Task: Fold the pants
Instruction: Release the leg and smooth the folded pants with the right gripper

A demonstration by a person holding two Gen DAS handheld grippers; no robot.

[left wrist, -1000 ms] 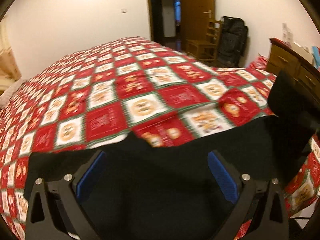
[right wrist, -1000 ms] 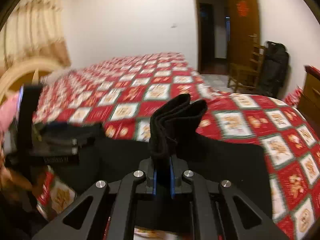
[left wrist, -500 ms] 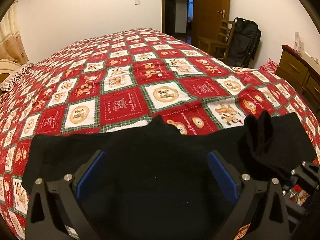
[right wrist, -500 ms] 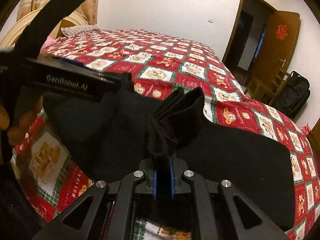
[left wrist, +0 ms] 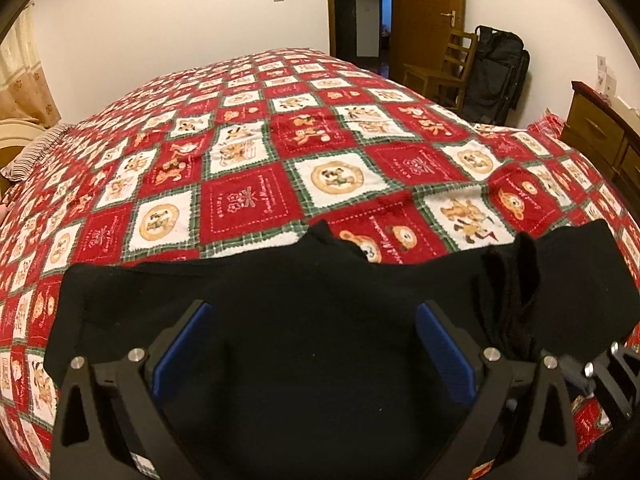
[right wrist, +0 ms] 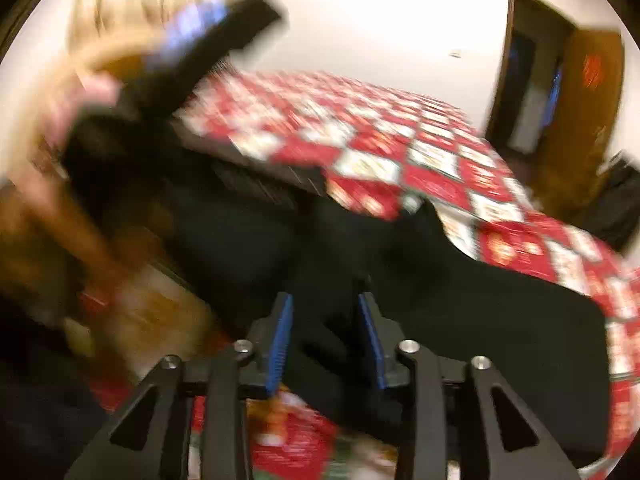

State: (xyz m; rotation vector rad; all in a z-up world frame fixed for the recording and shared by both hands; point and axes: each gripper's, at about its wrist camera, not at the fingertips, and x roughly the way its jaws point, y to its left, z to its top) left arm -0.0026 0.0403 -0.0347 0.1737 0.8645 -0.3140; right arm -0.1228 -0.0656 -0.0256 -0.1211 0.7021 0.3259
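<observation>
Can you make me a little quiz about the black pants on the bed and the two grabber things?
1. True or false: the black pants lie on a red checked bedspread.
2. Is the left gripper open or shut?
3. Which stands wider: A the left gripper, B the right gripper?

Key:
1. True.
2. Open, with its blue pads far apart over the cloth.
3. A. The right gripper's jaws have just been opening, with the cloth between them.

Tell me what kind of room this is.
Most likely a bedroom: a large bed under a red checked cartoon-print quilt, a striped pillow at its head, and a wooden dresser by the wall.
</observation>
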